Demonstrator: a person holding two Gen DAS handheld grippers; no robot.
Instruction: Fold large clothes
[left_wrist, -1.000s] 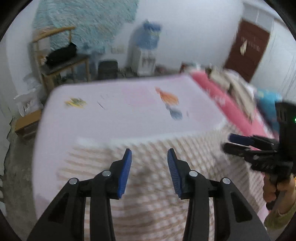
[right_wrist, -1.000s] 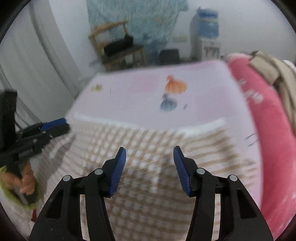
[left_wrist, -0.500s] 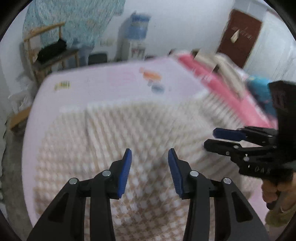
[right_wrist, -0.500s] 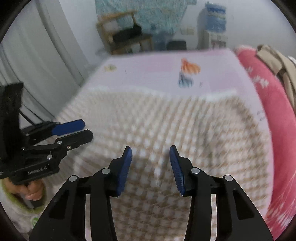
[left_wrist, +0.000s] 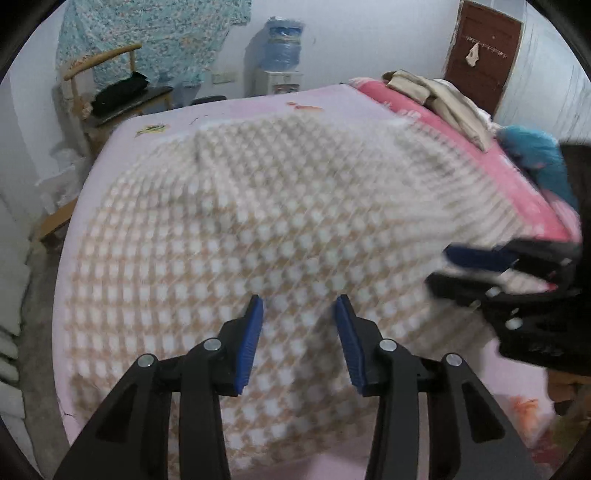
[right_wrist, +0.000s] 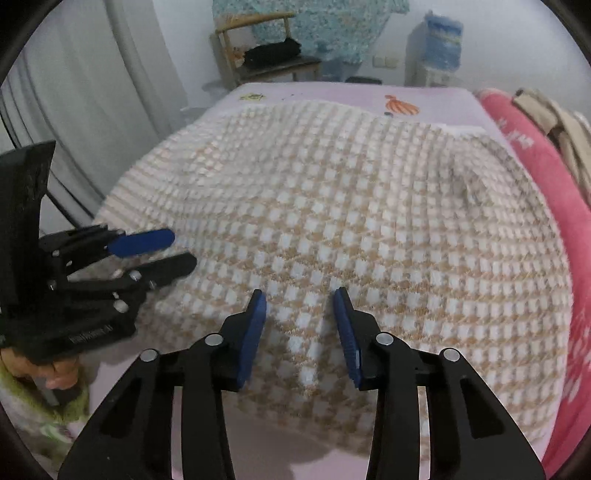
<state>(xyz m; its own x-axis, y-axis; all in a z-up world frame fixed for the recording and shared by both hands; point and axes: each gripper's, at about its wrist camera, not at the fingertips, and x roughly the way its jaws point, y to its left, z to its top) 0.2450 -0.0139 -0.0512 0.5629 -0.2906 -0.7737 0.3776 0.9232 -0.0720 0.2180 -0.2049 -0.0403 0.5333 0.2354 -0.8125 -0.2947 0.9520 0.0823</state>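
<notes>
Spreading across most of the pink bed (left_wrist: 92, 192), the checked beige-and-white garment (left_wrist: 280, 229) lies flat in the left wrist view, its far edge near the bed's far end, where an orange print (left_wrist: 304, 107) shows on the sheet. The left hand-held gripper (left_wrist: 298, 314) hangs over the garment's near part with its blue pads spread apart and nothing pinched between them. At the garment's right edge the right hand-held gripper (left_wrist: 454, 269) is seen side-on and blurred. Beyond the garment's right side lie a red blanket (left_wrist: 480, 147) and a folded beige pile (left_wrist: 443, 99). In the right wrist view, the same garment (right_wrist: 351, 229) covers the bed (right_wrist: 332, 90), with a raised crease running toward the right hand-held gripper (right_wrist: 299, 314), whose jaws are closing though the pads stand apart and do not press the cloth. At the garment's left edge the left hand-held gripper (right_wrist: 173, 251) appears side-on, its fingers parted, held by a hand (right_wrist: 37, 367).
</notes>
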